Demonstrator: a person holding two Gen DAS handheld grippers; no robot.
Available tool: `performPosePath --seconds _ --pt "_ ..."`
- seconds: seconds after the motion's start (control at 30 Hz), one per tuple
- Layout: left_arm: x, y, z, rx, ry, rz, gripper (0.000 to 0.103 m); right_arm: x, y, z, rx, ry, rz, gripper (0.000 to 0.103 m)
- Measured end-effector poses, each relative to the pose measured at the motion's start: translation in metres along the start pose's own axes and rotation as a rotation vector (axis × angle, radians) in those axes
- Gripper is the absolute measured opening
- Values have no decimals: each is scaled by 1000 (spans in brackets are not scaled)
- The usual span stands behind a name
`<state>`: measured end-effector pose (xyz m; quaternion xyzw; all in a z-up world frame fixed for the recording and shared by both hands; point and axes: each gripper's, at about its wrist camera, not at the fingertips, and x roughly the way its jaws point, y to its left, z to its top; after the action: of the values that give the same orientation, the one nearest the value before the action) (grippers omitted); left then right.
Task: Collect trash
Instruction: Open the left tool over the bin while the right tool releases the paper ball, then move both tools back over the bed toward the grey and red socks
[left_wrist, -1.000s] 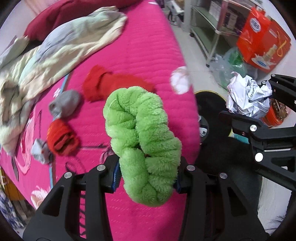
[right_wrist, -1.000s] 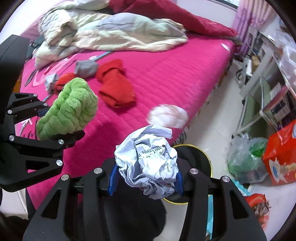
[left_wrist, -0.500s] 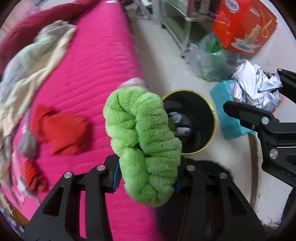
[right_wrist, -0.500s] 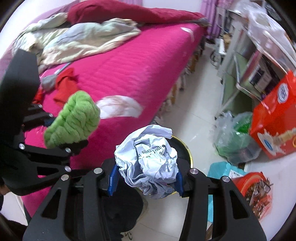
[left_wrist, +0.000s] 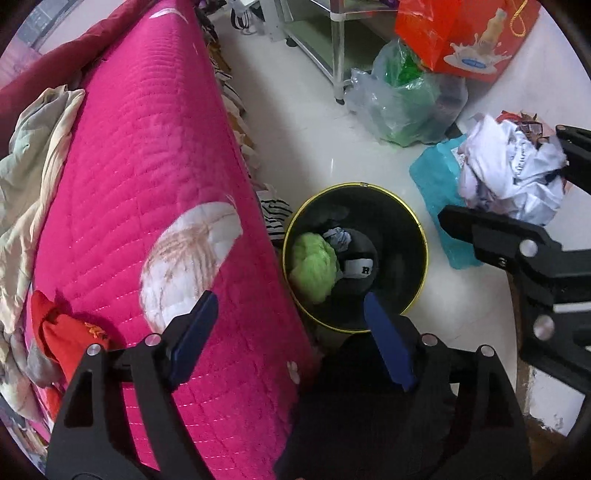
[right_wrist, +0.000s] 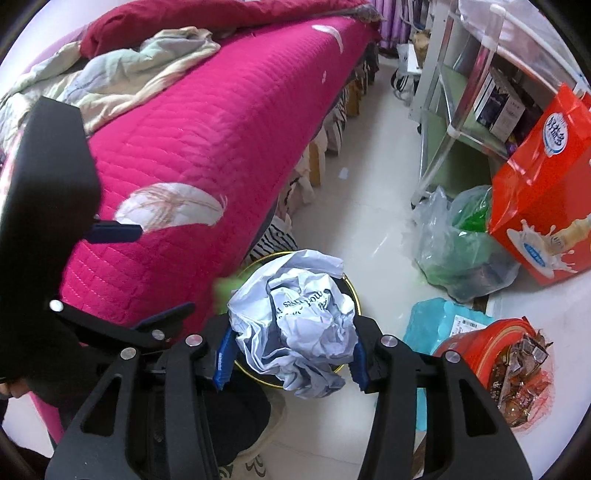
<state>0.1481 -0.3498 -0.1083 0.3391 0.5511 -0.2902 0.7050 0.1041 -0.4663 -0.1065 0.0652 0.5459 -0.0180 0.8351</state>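
Left gripper (left_wrist: 288, 306) spread wide and empty above the bin (left_wrist: 421, 236), green fuzzy item (left_wrist: 314, 266) lying inside. Right gripper (right_wrist: 291, 354) clamped on crumpled paper (right_wrist: 295, 325), just over the bin's rim.

Both tools are matte black plastic with triangular cut-outs in their arms and round silver screw heads; the left gripper (left_wrist: 290, 334) carries dark navy finger pads (left_wrist: 194, 332), the right gripper (right_wrist: 290, 354) brighter blue ribbed ones (right_wrist: 223, 354)
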Motion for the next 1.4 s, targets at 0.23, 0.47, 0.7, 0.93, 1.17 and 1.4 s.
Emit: performPosePath --seconds 0.23,0.47,0.7,0.93,1.17,1.4 --pt "-1 13 -8 -24 15 43 80 14 1 3 -5 23 -4 54" --pt "-16 31 -26 -64 13 69 84 28 9 3 -21 64 -50 78" --pt "-34 49 -45 -140 -5 54 84 23 26 5 -43 52 -45 78" --pt "-52 74 -72 -252 -18 63 84 15 52 13 -91 21 -46 78" --pt "-64 100 -93 -357 -36 74 84 8 81 23 -137 -8 -29 78" --pt "-68 122 -115 -420 -42 82 84 0 126 34 -214 -34 -4 78"
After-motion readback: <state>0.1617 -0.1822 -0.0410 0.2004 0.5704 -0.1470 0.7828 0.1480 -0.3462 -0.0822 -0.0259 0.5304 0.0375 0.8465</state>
